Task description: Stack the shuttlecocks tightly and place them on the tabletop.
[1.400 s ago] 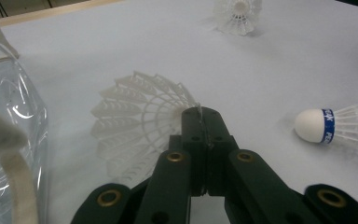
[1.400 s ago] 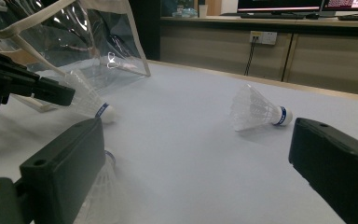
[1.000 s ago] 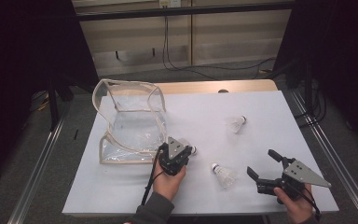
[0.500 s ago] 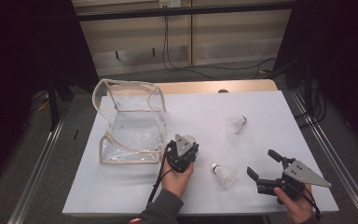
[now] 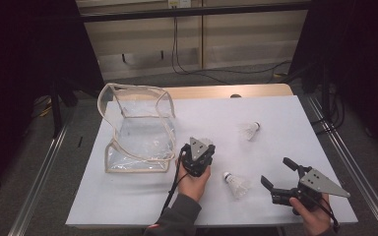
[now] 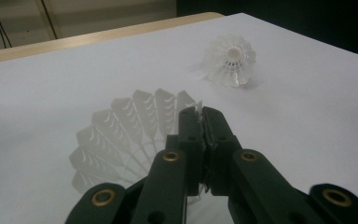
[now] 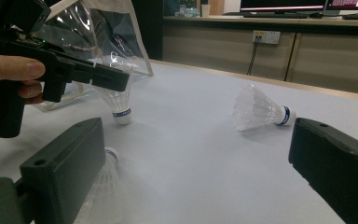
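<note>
Carries the left gripper (image 5: pixel 203 143) a little to the right and forward of its place a second ago, off the front corner of the clear bag (image 5: pixel 138 137). Keeps the jaws almost closed, pinching the thin skirt rim of the held shuttlecock (image 7: pixel 120 105). Hangs it cork-down beneath the jaws, low over the white surface (image 5: pixel 128 196); hard to tell whether touching or just clear. Looks like a finished pick, with the carry to the bag not yet begun. Leaves the bag empty, standing just left of the gripper, its mouth open upward and its wall slumped.

Holds the right gripper (image 5: pixel 275 172) in place at the near right corner, jaws spread wide with nothing between them, aimed across the surface.

Leaves two more lying on their sides: the near shuttlecock (image 5: pixel 236 183) between the two grippers, just beside the right gripper's left jaw, and the far shuttlecock (image 5: pixel 250 131) well beyond, toward the back right.

Nothing between the held shuttlecock and the bag. Likely trouble: the sagging rim of the bag, which may need lifting over, and the slight grip on one edge of the skirt, prone to slipping or swinging on the way.
</note>
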Demonstrator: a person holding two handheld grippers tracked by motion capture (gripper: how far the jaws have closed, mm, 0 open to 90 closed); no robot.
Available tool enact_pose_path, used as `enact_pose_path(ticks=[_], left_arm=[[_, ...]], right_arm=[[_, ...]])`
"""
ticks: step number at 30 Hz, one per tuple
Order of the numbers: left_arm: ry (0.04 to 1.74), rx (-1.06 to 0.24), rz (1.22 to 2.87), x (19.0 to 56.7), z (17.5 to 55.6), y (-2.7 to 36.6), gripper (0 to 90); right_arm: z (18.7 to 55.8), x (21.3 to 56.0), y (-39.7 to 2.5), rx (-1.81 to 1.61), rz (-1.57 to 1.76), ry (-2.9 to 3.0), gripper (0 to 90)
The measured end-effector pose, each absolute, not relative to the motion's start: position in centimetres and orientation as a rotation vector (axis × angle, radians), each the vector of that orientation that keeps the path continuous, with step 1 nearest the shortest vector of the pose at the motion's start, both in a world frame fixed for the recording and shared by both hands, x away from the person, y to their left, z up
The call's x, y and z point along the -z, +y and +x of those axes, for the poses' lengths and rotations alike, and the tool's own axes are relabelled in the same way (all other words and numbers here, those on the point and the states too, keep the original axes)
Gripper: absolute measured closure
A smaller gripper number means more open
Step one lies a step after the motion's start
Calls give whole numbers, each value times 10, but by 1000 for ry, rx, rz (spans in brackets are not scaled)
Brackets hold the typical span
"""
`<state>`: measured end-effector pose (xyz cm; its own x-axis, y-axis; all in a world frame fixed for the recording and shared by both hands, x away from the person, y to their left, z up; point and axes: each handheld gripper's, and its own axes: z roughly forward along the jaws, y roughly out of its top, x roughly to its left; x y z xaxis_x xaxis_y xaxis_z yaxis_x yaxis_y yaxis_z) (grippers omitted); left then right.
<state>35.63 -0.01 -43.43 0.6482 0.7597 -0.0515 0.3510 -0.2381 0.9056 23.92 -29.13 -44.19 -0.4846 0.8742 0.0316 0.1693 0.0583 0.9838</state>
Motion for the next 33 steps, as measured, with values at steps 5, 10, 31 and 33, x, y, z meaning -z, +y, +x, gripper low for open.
enact_pose_path(ticks=[5,10,31,33], left_arm=[[888,-502,1842,433,361,-5,889],[903,-522,1832,432,368,-8,895],[944,-624,1824,425,393,-11,897],[960,-626,1819,427,396,-9,897]], right_arm=[[239,442,-292,-1474,1046,1727,31],[239,442,-292,-1474,1047,1726,31],[239,442,-293,-1475,1052,1723,31],[239,442,-294,-1476,1052,1722,31]])
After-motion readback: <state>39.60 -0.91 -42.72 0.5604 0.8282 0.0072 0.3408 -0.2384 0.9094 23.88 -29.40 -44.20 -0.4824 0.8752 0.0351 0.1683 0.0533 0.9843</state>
